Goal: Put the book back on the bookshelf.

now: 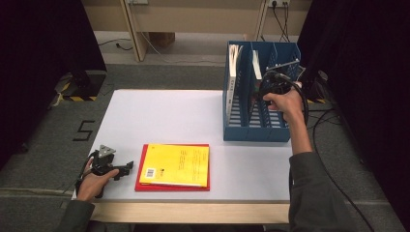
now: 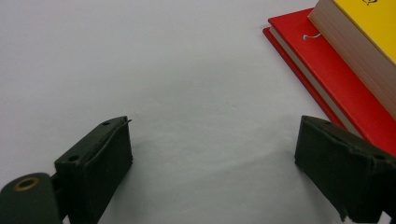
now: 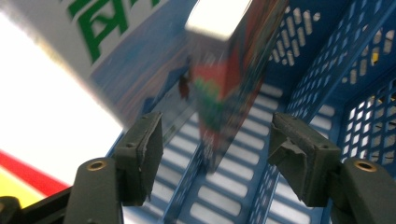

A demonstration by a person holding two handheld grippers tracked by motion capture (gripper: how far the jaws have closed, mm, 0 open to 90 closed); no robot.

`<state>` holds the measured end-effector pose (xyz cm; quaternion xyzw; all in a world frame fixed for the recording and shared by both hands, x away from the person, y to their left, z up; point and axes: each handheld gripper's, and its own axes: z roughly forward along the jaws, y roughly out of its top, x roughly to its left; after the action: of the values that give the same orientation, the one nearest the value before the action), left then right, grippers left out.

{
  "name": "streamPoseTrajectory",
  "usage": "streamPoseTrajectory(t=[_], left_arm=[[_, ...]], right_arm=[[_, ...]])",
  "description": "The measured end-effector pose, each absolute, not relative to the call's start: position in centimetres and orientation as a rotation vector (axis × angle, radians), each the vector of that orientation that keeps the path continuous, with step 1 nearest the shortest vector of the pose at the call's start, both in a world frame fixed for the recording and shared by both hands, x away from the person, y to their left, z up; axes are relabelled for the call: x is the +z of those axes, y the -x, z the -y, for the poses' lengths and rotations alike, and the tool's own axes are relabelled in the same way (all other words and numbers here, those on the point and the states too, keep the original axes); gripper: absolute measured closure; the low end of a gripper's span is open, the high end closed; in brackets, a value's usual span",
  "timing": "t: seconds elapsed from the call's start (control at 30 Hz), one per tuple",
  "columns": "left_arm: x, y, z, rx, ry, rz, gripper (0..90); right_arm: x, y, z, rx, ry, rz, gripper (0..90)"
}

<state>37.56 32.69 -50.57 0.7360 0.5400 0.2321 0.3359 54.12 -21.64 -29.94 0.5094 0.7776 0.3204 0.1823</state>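
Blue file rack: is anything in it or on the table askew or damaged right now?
The book between the right gripper's open jaws leans in the blue rack rather than standing straight. The right-hand pad looks frayed. On the table, the yellow book lies neatly on the red one.

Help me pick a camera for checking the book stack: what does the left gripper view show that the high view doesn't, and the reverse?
Left gripper view: the yellow book's page edges, the red hardcover book's board and pages, and the open left gripper over bare white tabletop.
High view: the blue plastic file rack holding upright books, with the right gripper at it.
Both: the yellow book stacked on the red one.
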Motion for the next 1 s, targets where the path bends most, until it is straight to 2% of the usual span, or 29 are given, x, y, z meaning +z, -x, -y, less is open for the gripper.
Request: streamPoseTrajectory(t=[0.43,0.67,1.0], left_arm=[[-50.6,-37.6,-32.7,0.606,-1.919,-1.408,9.8],[-50.6,-37.6,-32.7,0.605,-1.919,-1.408,9.9],[-50.6,-37.6,-32.7,0.605,-1.919,-1.408,9.8]], right_arm=[[-32.3,-49.7,22.8,1.006,-1.389,-2.196,32.7],[-33.5,-47.7,22.5,1.095,-1.362,-2.195,27.7],[-35.1,-45.2,21.2,1.209,-1.312,-2.268,26.5]])
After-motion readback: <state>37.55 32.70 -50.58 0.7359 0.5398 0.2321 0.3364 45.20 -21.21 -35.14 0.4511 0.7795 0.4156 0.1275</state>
